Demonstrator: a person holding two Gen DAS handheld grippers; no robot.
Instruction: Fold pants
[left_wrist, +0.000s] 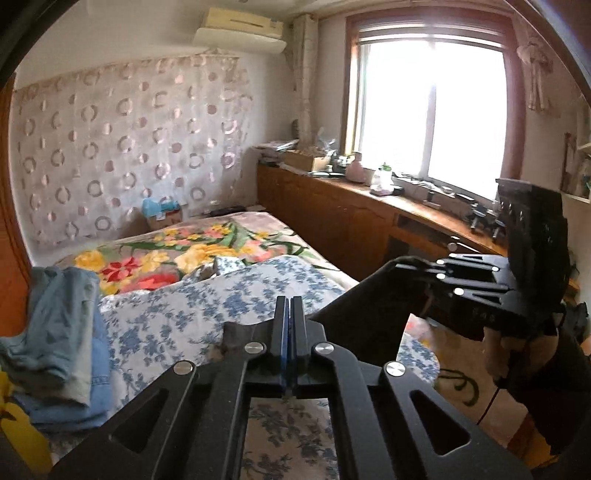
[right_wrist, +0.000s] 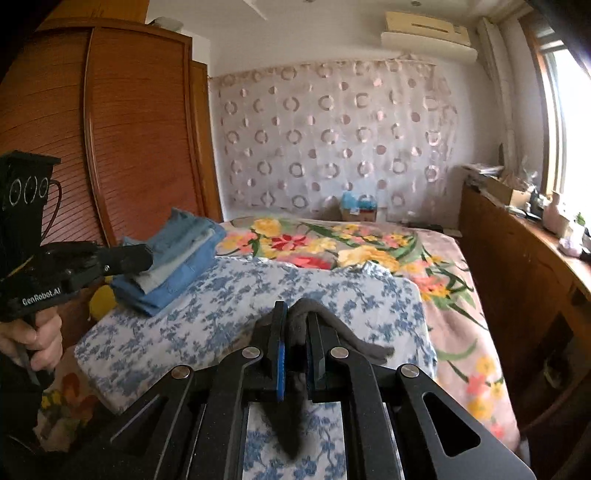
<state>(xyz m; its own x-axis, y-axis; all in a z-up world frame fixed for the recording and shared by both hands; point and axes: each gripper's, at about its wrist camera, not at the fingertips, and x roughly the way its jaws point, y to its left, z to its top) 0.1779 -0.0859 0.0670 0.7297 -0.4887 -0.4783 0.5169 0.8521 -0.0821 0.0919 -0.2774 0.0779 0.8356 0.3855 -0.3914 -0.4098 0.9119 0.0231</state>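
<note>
Dark grey cloth, taken to be the pants (right_wrist: 295, 332), is seen pinched in the right gripper (right_wrist: 295, 345) at the lower middle of the right wrist view, its fingers clenched on a bunched fold with a loose tail draped to the right. The left gripper (left_wrist: 290, 325) is seen with fingers pressed fully together; dark cloth lies beside them at lower centre, but whether any is caught cannot be told. Should only one side be held, the garment could twist or slip onto the blue-flowered bed cover (right_wrist: 207, 306) and spoil the fold.

Blown-out window (left_wrist: 430, 110) glare, fisheye-warped edges
</note>
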